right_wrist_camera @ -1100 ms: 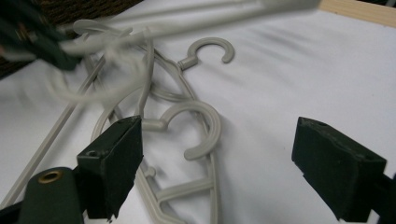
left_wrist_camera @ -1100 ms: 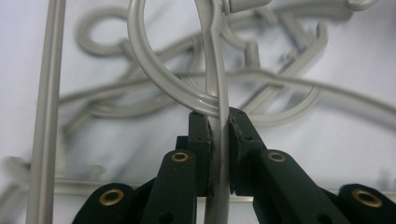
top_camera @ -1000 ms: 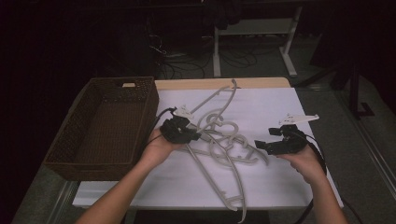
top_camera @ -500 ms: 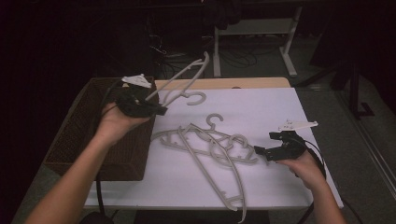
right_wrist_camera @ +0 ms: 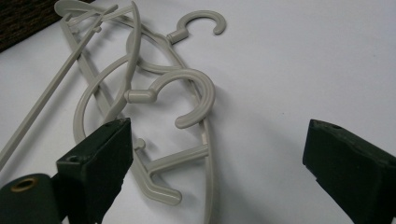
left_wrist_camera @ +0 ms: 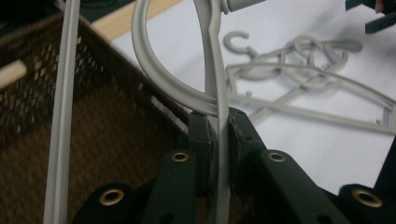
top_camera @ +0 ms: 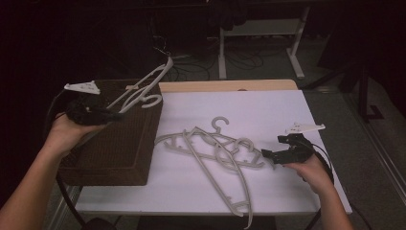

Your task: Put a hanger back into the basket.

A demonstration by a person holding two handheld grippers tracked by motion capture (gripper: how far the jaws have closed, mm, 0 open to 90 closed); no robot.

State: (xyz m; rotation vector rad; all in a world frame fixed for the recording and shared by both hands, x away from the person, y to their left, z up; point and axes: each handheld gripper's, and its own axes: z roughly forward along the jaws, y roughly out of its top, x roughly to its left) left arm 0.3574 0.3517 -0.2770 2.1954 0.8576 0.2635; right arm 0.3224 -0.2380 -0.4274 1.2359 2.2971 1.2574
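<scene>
- Since a second ago, the left gripper (top_camera: 98,114) has carried one grey hanger (top_camera: 143,86) off the pile and away to the left; it now hangs above the brown wicker basket (top_camera: 119,148). The right gripper (top_camera: 282,152) has hardly shifted, and its jaws have just been opening, with nothing between them.
- Nearest the person, two forearms come in from the bottom of the high view, the left hand (top_camera: 67,132) over the basket's near left side and the right hand (top_camera: 306,167) by the right edge of the white table (top_camera: 287,110).
- In the left gripper view, the left gripper (left_wrist_camera: 218,154) is clamped narrow on the hanger (left_wrist_camera: 215,93), a thin bar of it pinched between the two pads, its hook curving up and left over the basket (left_wrist_camera: 112,135).
- In the right gripper view, the right gripper (right_wrist_camera: 217,154) stands wide above bare table (right_wrist_camera: 289,65), holding nothing, its left jaw just beside the pile of hangers (right_wrist_camera: 140,93).
- In the middle of the table lies that pile of hangers (top_camera: 215,153), tangled flat, one long arm reaching toward the near edge.
- The lifted hanger slants up and away from the left gripper, its far end above the basket's far right corner.
- Beyond the table, the legs of a stand (top_camera: 261,48) rise from a dark floor.
</scene>
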